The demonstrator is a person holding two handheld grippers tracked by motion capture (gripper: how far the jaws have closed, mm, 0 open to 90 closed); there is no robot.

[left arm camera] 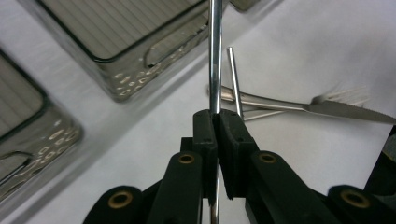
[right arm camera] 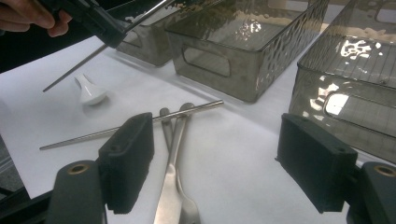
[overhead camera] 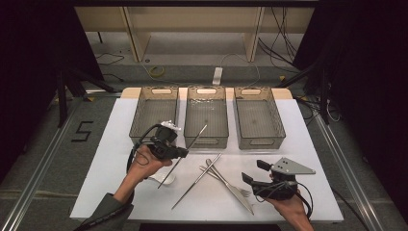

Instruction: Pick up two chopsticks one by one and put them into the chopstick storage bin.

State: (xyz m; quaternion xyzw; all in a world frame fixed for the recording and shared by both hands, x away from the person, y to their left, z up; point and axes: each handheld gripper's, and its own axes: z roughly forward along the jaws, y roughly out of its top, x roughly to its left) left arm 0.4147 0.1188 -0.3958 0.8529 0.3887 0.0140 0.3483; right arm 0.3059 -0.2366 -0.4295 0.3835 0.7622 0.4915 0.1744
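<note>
Left gripper (left arm camera: 216, 122): my jaws clamp 1 chopstick (left arm camera: 215, 56) mid-shaft, balanced for carrying toward the bins (overhead camera: 155, 115). Right gripper (right arm camera: 219, 163): jaws wide, empty, waiting over bench cutlery (right arm camera: 175, 154).

2 black hand-held grippers (overhead camera: 185, 153) with brass screws, trailing cables, grey sleeve (overhead camera: 108, 211).

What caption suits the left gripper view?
Left gripper clamps a metal chopstick above the white table.
</note>
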